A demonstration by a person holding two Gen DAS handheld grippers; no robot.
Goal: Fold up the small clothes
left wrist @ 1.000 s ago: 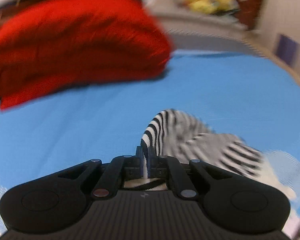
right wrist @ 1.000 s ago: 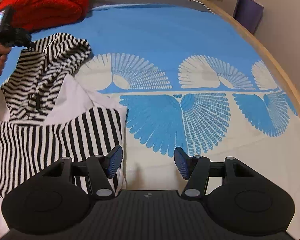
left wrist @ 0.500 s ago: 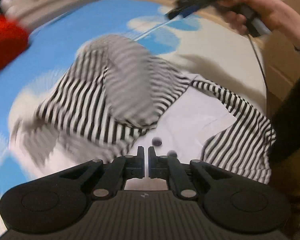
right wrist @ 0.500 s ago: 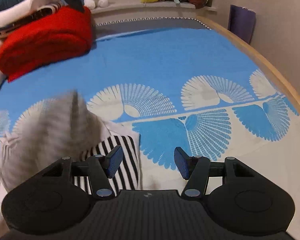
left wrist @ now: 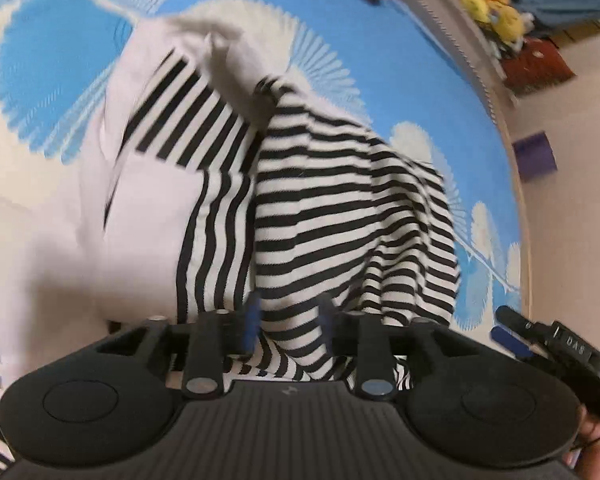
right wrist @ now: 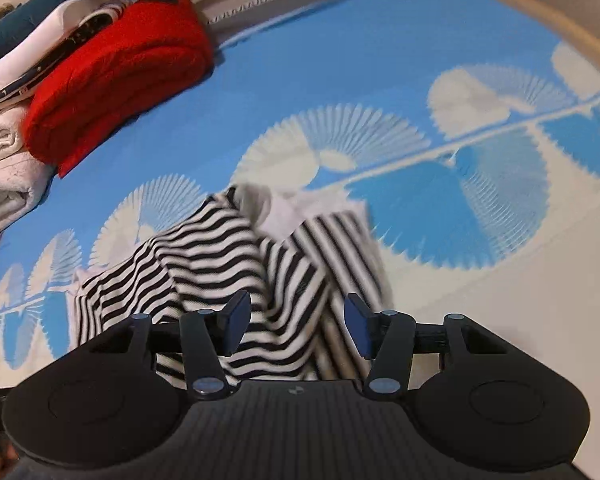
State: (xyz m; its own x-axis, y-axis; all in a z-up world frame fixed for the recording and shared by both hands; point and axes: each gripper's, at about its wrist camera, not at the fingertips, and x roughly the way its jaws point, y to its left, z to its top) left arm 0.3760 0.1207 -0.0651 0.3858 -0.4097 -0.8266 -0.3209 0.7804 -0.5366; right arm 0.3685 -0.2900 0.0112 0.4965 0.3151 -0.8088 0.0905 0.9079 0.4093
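Note:
A small black-and-white striped garment with white panels [left wrist: 340, 208] lies crumpled on the blue and white bedspread [left wrist: 60, 32]. My left gripper [left wrist: 288, 322] is open, its blue-padded jaws apart with striped cloth lying between them. In the right wrist view the same garment [right wrist: 228, 256] lies bunched just ahead of my right gripper [right wrist: 296, 324], which is open and empty just above the cloth. The right gripper also shows at the lower right edge of the left wrist view [left wrist: 556, 344].
A folded red blanket [right wrist: 116, 80] and white folded linens [right wrist: 4, 160] sit at the far left of the bed. Stuffed toys [left wrist: 492, 4] line a shelf beyond the bed. The wooden bed edge [right wrist: 572, 32] curves along the right.
My left gripper was shut on the striped cloth a second ago and has opened. It has swung round over the garment, which dropped into a heap. My right gripper has moved over the garment.

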